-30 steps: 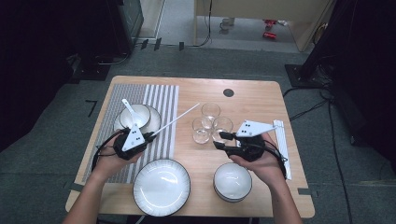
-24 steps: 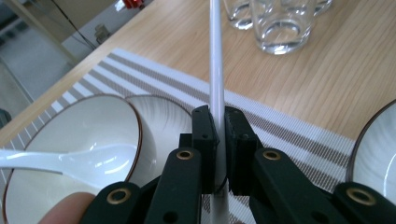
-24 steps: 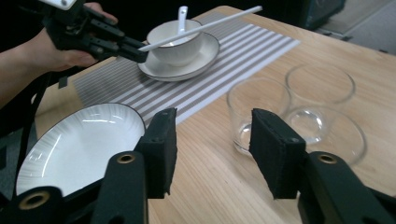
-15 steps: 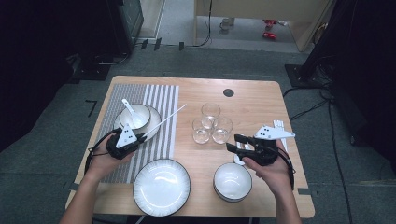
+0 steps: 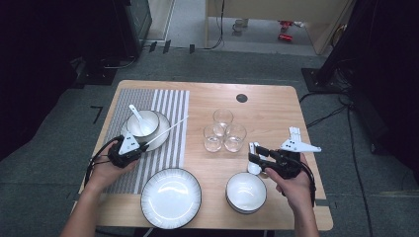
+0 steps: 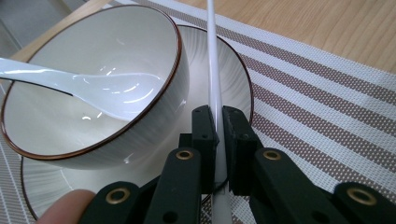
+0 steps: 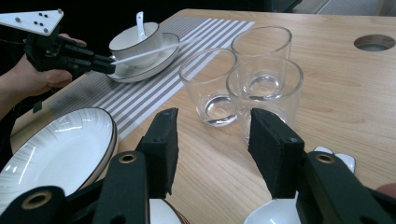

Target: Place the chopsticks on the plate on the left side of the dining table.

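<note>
Plainly unlabelled tableware: left gripper jaws pinching a white chopstick, right gripper jaws spread, just closing, empty.

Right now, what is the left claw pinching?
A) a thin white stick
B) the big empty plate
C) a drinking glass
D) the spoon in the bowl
A: in the left gripper view the left claw is shut on a thin white stick that runs past the bowl, while the spoon lies free inside it.
</note>
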Demonstrator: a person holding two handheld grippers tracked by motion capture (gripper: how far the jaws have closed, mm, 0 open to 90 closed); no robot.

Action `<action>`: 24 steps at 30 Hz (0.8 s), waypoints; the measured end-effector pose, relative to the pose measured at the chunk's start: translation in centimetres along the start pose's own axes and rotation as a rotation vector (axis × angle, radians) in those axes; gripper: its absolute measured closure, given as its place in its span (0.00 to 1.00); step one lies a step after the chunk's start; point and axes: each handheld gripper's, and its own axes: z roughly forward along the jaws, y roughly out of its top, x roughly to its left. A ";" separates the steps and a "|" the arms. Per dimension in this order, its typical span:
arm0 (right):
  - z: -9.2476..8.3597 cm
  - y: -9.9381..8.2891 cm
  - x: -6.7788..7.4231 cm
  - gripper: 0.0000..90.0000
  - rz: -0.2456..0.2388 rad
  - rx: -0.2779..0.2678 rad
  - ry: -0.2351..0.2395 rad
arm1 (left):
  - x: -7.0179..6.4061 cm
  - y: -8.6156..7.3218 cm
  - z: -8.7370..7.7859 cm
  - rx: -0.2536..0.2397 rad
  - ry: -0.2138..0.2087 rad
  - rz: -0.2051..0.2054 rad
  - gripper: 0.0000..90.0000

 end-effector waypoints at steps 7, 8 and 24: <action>0.0 -0.5 -0.5 0.60 0.036 -0.001 -0.007 | 0.2 -0.2 0.3 0.011 0.000 -0.018 0.95; 0.0 -0.6 -0.6 0.60 0.035 -0.002 -0.008 | 0.2 -0.2 0.3 0.011 0.002 -0.021 0.95; -1.2 -1.2 -1.8 0.61 0.068 -0.018 -0.063 | 0.5 -0.6 0.7 0.035 0.036 -0.046 0.94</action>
